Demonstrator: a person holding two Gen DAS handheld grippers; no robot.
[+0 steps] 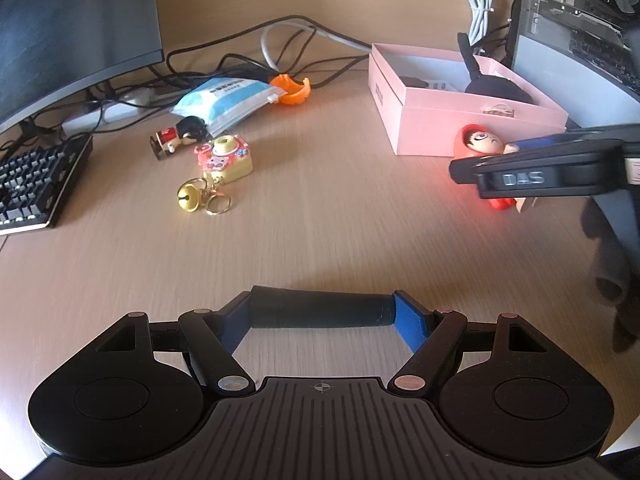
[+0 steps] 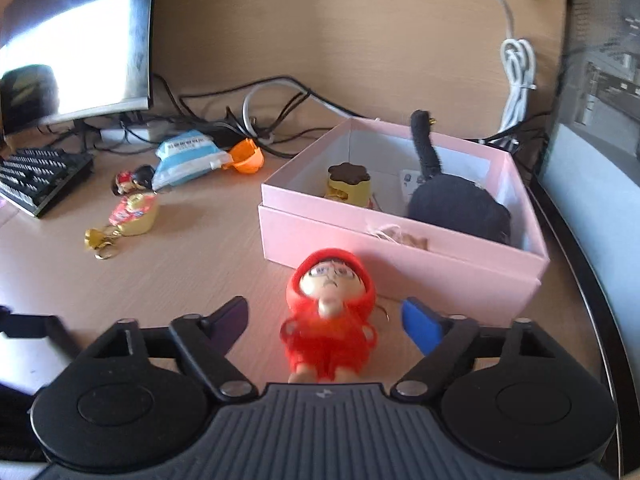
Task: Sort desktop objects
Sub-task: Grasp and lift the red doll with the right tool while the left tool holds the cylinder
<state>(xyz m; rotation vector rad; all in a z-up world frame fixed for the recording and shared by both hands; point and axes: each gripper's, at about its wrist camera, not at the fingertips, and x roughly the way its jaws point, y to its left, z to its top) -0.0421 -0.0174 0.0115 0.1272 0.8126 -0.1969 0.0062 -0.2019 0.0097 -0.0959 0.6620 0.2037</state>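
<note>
A: Which step is in hand?

B: The pick-up of the red-hooded doll (image 2: 330,316), I judge. The right gripper (image 2: 326,322) is straddling it with its fingers spread, one on either side and neither touching yet.

A: Where is the doll lying?

B: On the tabletop (image 2: 192,264), just in front of the pink box (image 2: 400,244), head toward the box, feet toward the gripper.

A: How is it looking?

B: Fuzzy red suit and hood, pale face with glasses and a frown, a small ring beside it. It seems soft, so the fingers should be closing on the body rather than the head, then lifting it over the near wall of the box.

A: And the other side?

B: The left gripper (image 1: 322,312) is pinching a black cylinder (image 1: 320,307) crosswise between its fingers, above the tabletop.

A: Anything left to sort?

B: The camera keychain (image 1: 226,160), a small figurine (image 1: 180,136), a blue-and-white packet (image 1: 220,98) and an orange cap (image 1: 292,88) are lying near the keyboard (image 1: 36,184).
</note>
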